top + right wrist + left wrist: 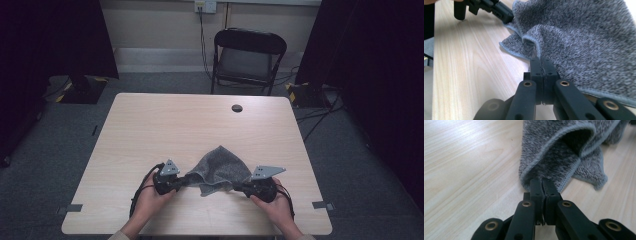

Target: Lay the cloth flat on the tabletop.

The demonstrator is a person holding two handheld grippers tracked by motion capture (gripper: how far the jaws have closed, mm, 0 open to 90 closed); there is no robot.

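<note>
A grey terry cloth (218, 168) lies bunched near the front of the wooden table (165, 125), between both hands. My left gripper (188, 180) is shut on the cloth's left edge; in the left gripper view its jaws pinch the grey cloth (559, 155) at its hemmed fold, gripper (541, 181). My right gripper (238, 186) is shut on the cloth's right edge; in the right gripper view the cloth (579, 35) spreads up and right from the gripper (541, 60). The left gripper (507, 17) also appears at the top left of that view, holding the far edge.
A black folding chair (247, 57) stands beyond the table's far edge. A round cable hole (237, 108) sits near the table's far side. Dark curtains hang at both sides, and cables run across the floor at the right.
</note>
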